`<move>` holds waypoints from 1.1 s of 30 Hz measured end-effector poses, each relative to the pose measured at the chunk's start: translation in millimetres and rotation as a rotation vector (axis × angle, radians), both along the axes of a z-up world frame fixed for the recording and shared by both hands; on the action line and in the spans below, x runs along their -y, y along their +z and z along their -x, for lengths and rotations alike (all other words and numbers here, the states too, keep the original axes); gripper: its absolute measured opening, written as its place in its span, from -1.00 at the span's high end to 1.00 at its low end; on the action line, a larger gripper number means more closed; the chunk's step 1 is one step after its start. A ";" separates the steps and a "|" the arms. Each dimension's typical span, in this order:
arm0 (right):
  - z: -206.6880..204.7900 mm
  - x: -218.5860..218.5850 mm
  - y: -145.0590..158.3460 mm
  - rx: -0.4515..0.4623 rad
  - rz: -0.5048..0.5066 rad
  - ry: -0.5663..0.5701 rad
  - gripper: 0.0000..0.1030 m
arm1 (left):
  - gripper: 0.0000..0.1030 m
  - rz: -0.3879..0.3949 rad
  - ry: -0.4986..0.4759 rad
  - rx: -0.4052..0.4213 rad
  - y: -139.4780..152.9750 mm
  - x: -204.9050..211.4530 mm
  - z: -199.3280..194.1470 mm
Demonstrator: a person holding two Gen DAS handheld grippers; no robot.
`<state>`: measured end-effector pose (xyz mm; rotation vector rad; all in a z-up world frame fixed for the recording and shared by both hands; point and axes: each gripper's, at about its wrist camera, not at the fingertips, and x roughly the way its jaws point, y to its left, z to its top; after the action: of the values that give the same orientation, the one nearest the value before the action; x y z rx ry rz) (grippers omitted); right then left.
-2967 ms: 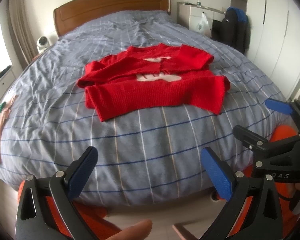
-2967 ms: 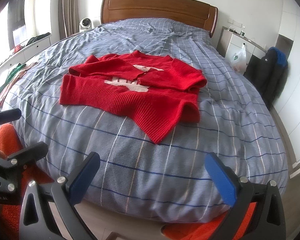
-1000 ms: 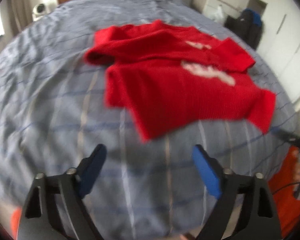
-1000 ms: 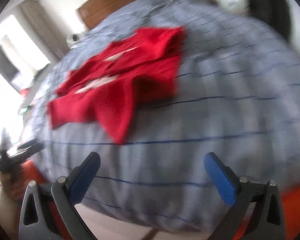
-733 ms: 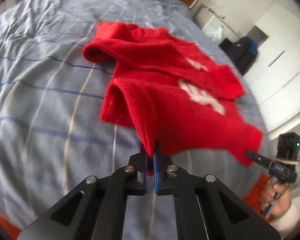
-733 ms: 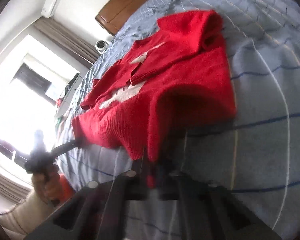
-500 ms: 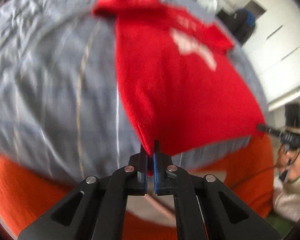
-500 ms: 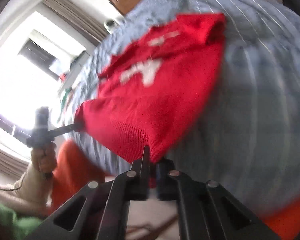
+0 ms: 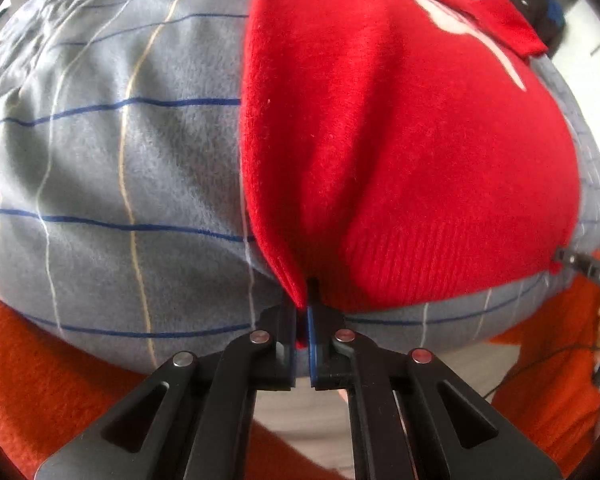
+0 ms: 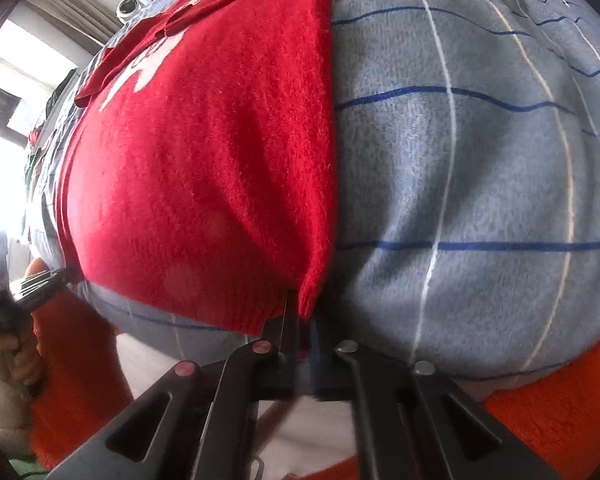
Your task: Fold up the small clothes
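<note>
Gripping the lower left corner of the red sweater [image 9: 400, 140], the left hand-held gripper [image 9: 303, 320] has its two black fingers pressed together on the ribbed hem, with a sliver of red knit showing in the slot between the blue pads. That corner lies at the near edge of the bed [image 9: 120, 160], where the grey-blue checked cover curves down toward the foot. The sweater lies flat on the cover, its hem toward the near edge and its body running up the bed toward the far end; white lettering shows on its chest in both wrist views. Its folded sleeves lie across the upper part. To the right, the right hand-held gripper [image 10: 300, 332] pinches the opposite lower corner of the hem, fingers likewise pressed together on red fabric. Both corners sit just at the near edge of the bed, and the hem runs stretched between the two grippers. In the left wrist view the tip of the right tool appears at the right corner of the hem; in the right wrist view the left tool shows at the left corner, held by the person's hand [image 10: 10, 356] in a pale sleeve. Orange fabric [image 9: 40, 380] shows below the bed edge in both views.
</note>
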<state>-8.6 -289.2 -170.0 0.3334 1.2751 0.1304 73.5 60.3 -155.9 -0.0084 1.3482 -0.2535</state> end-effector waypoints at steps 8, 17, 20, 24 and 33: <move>6.7 4.9 -1.6 0.017 -0.019 -0.040 0.95 | 0.68 0.001 -0.011 0.016 5.1 9.6 12.6; 33.9 64.8 50.7 -0.017 0.069 -0.086 -0.02 | -0.26 -0.048 0.074 0.290 95.8 -34.7 34.5; 3.1 58.7 92.0 0.101 0.193 -0.010 -0.02 | -0.60 -0.040 0.113 0.437 111.0 -37.5 8.0; -65.4 0.7 132.4 0.314 0.230 0.186 -0.14 | -0.60 -0.078 0.263 0.578 103.7 -36.9 -13.4; -195.4 -114.1 69.7 0.433 0.436 0.489 0.00 | -0.59 -0.131 0.367 0.526 62.5 -73.7 -5.6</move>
<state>186.8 -175.1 -100.3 -0.3728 0.8989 0.3151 79.0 134.0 -93.4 -0.0734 0.8157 0.1391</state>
